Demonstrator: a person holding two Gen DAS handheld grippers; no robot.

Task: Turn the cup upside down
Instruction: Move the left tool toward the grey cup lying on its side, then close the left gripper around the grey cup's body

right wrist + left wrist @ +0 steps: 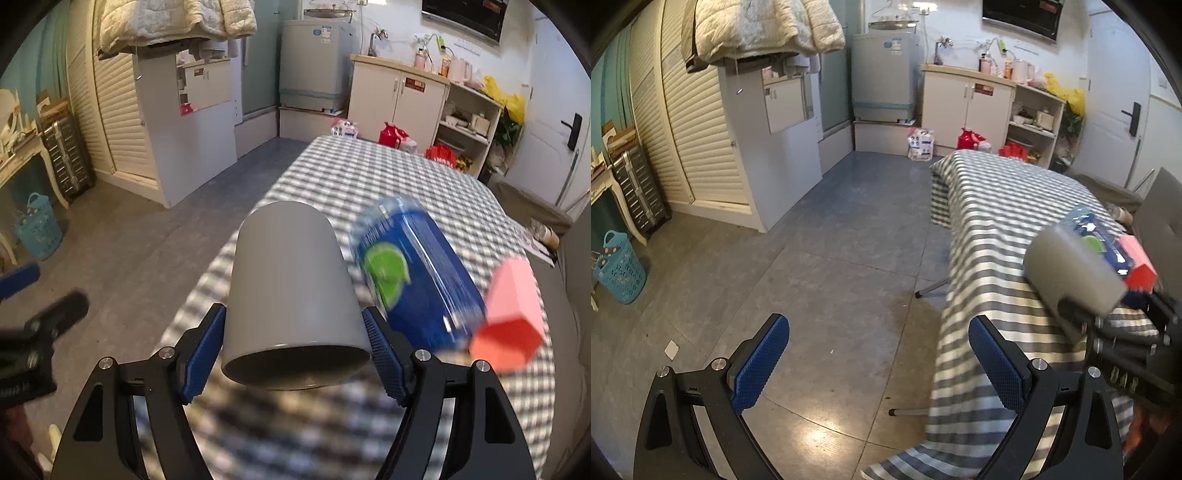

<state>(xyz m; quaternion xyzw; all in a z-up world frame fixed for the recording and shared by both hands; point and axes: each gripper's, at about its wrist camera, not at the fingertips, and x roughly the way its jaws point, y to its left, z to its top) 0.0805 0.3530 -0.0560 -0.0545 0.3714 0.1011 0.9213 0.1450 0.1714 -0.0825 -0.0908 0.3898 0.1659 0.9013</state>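
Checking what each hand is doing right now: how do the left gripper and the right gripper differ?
The left gripper is open and holds nothing, while the right gripper is shut on the grey cup. The left gripper sits over the floor beside the striped table; the right gripper is above the tabletop, near the blue can and pink block. Both have blue textured pads on black frames.

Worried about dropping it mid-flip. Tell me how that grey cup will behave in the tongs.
The grey cup looks rigid and smooth, so it may slip, though the right tongs have textured blue pads. Its sides taper, so it might slide out. Being round, it would likely roll if dropped on the striped table.
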